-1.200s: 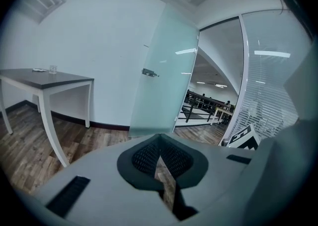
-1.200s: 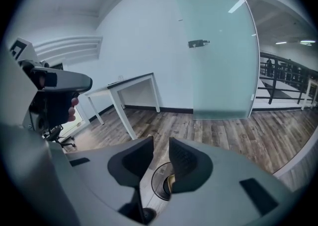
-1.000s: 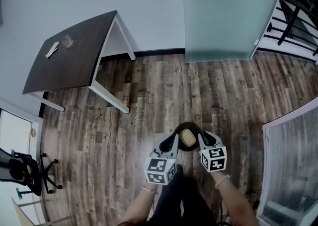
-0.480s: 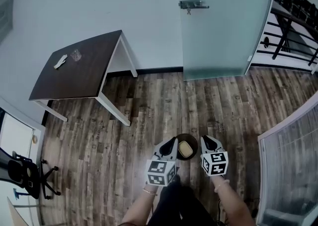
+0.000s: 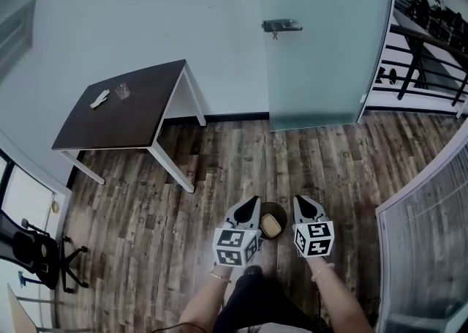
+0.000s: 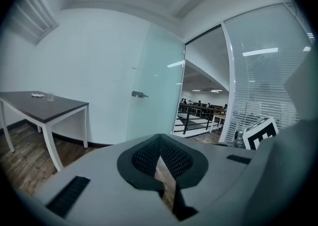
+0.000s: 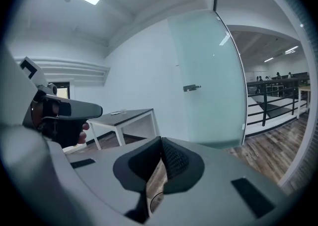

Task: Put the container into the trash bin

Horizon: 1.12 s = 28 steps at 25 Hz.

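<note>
- Right gripper first: its dark ribbed pads are closing, tips already meeting, and nothing sits between them.
- Left gripper: jaws together at the tip too, only bare floor showing through the narrow slot beneath. Empty.
- From the head view, the left gripper and the right gripper are side by side, both held above the floor and pointing ahead, away from the person.
- Right between them, down on the floor, there's the small round dark trash bin.
- And there's the beige squarish container, lying inside that bin, below both grippers and touched by neither!
- The marker cube of the right gripper peeks in at the right edge of the left gripper view, so the two are close neighbours.
- Underfoot, the grey-brown wooden plank floor runs across the room.
- Off to the left and well apart from the bin, a dark brown table with white legs stands against the pale wall, with a small clear glass and a flat white object near its far edge.
- Straight ahead, a frosted glass door with a metal handle.
- Far right, a black railing; lower left corner, a black office chair.
</note>
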Each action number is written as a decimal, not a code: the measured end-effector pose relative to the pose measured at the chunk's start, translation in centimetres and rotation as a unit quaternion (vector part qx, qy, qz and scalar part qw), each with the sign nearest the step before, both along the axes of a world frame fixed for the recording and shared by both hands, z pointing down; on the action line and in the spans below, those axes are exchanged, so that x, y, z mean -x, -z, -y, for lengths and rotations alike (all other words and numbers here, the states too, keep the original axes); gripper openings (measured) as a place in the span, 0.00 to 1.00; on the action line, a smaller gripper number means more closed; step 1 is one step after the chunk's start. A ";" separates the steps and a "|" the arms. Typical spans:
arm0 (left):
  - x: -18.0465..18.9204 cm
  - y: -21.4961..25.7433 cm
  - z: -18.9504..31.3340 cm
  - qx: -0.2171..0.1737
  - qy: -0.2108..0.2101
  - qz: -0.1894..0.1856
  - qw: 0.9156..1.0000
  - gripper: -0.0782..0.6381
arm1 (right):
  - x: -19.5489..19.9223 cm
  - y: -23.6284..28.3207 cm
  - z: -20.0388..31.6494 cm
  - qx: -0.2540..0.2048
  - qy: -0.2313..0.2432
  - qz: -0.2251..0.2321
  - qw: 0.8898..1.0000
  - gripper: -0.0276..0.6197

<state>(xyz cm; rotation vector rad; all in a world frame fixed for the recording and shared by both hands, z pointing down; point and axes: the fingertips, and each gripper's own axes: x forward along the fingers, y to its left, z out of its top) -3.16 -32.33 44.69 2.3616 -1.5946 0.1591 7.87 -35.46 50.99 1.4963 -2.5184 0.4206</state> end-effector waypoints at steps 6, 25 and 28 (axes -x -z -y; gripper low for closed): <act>-1.1 2.6 -1.8 -0.018 -0.009 0.003 1.000 0.13 | 0.5 3.0 -2.9 -0.033 0.008 -0.009 0.999 0.05; 3.4 9.6 -4.6 -0.041 -0.036 -0.013 0.998 0.13 | 4.8 14.0 -6.0 -0.104 -0.028 0.004 0.994 0.05; 4.5 10.2 -4.7 -0.045 -0.040 -0.006 0.998 0.13 | 5.4 15.2 -6.2 -0.114 -0.030 0.000 0.993 0.05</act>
